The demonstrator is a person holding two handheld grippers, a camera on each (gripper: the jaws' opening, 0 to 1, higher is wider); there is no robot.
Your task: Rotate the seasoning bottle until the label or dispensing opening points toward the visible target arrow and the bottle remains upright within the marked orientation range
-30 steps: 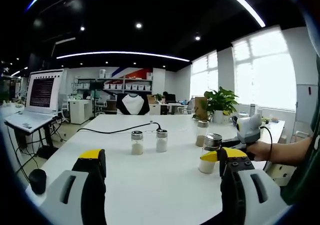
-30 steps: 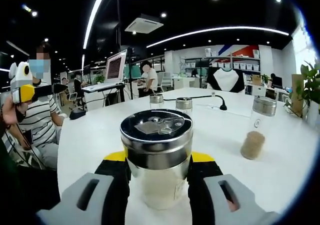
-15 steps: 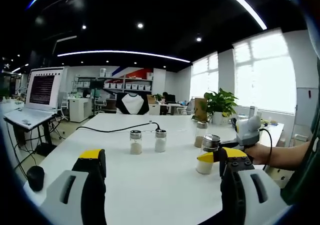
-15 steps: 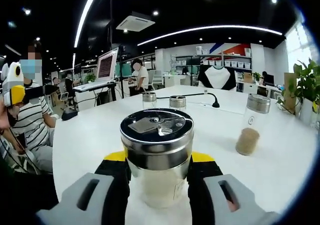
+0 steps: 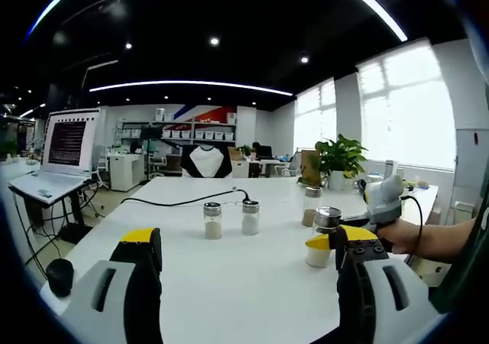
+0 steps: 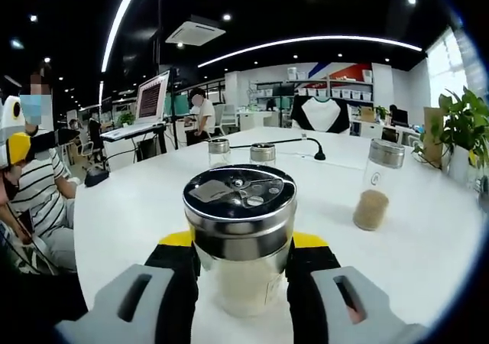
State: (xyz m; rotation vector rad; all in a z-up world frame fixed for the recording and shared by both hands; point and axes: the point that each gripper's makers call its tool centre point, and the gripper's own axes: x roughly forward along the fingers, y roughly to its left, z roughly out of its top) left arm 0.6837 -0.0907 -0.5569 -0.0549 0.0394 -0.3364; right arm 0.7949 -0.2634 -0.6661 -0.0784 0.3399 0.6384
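The right gripper (image 6: 241,283) has its jaws clamped on the upright seasoning bottle (image 6: 239,241) near the tabletop's (image 6: 137,214) edge; mid-rotation, seemingly; no arrow visible; the left gripper (image 5: 248,271), jaws apart, holds nothing.

A big white table (image 5: 229,260) holds two small shakers (image 5: 212,220) side by side, a taller jar (image 6: 374,185) of brown powder, a black cable (image 5: 183,200), and one more bottle (image 6: 240,237) standing upright.
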